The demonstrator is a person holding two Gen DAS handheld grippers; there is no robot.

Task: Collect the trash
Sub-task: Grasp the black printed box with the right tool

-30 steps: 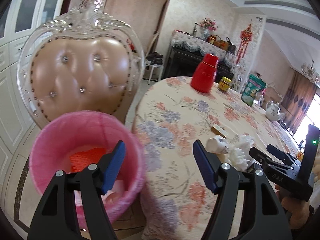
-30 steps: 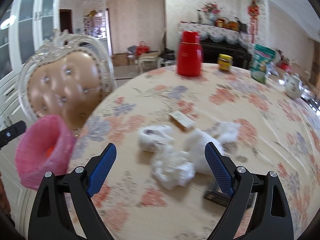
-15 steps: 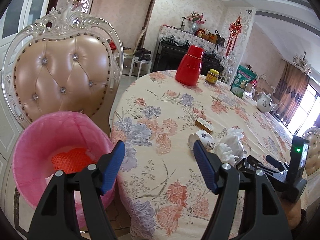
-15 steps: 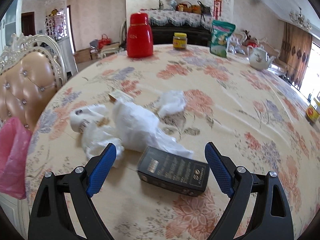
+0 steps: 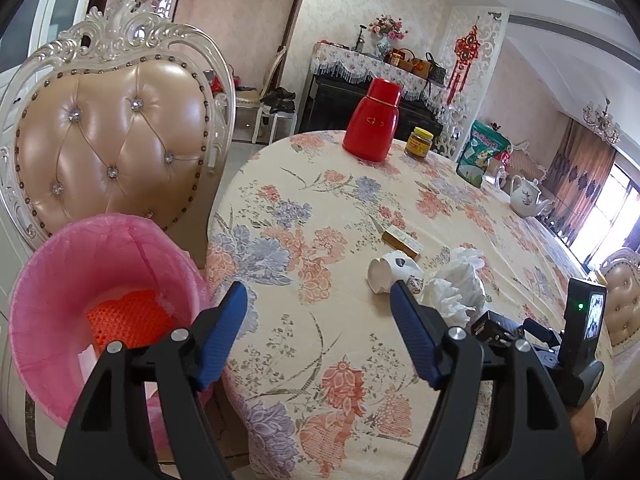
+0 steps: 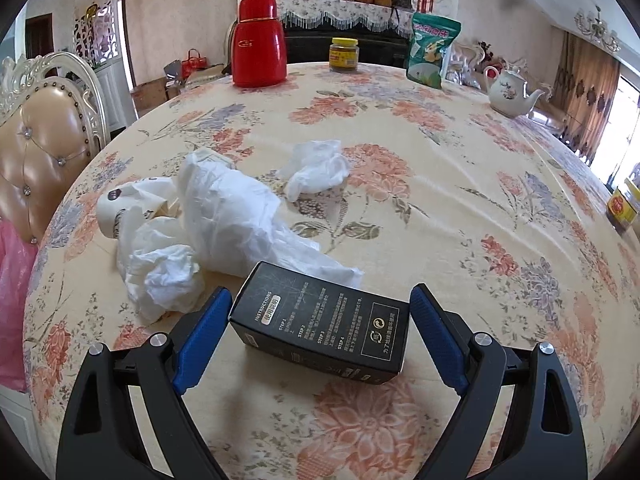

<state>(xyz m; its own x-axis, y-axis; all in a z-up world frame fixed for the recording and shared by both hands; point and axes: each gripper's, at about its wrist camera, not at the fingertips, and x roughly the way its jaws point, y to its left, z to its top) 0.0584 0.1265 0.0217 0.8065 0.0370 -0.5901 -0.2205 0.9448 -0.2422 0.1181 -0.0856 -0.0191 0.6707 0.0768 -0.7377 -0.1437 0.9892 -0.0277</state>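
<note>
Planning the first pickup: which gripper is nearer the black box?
Right. The right gripper straddles the black box, jaws open; the left gripper hangs off to its side.

Round table point(image 6: 460, 208) under a floral cloth, strewn with litter at its near edge.
A black printed box point(image 6: 320, 328) lies nearest, with crumpled white tissues point(image 6: 160, 276), a white plastic bag point(image 6: 236, 216), a tipped paper cup point(image 5: 386, 274) and a small tan box point(image 5: 402, 242) beyond it to the left. At the far side stand a red flask point(image 6: 259, 42), a yellow-lidded jar point(image 6: 343, 55) and a green packet point(image 6: 432, 50); a white teapot point(image 6: 509, 94) stands far right.
</note>
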